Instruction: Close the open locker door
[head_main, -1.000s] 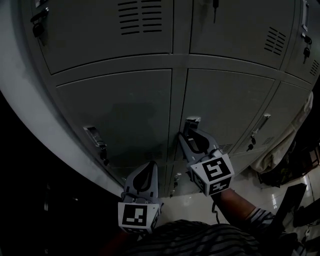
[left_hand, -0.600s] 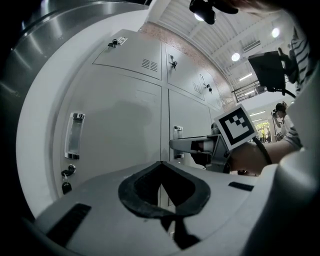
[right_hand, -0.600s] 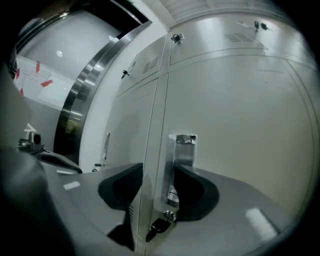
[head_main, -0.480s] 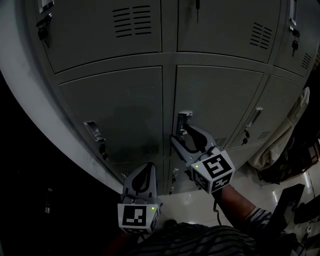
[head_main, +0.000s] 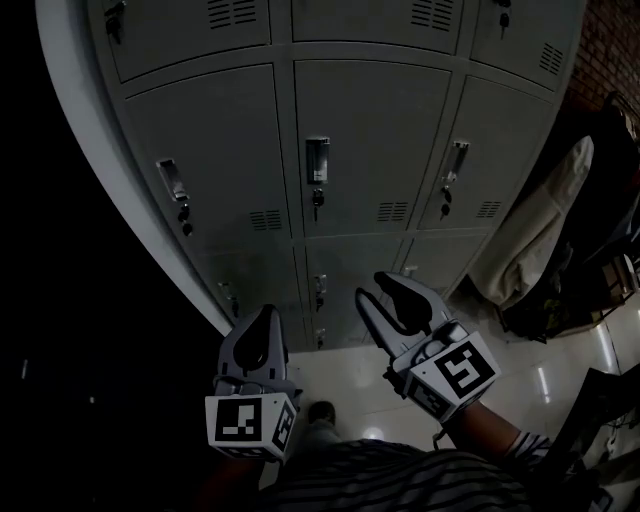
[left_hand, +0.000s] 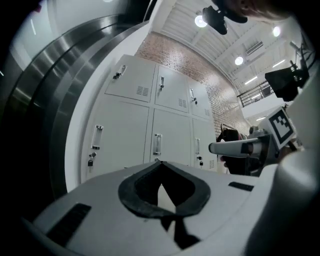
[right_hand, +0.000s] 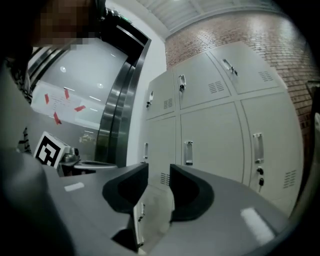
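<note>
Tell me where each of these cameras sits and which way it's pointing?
Head view: on the head, steeply down at the lockers; left gripper, right gripper and striped shirt show.
Left gripper view: on the left gripper, along its shut jaws toward the lockers; right gripper shows at right.
Right gripper view: on the right gripper, between its closing, empty jaws toward the lockers; left gripper shows at left.
Shared: all see the lockers; each gripper view catches the other gripper.
</note>
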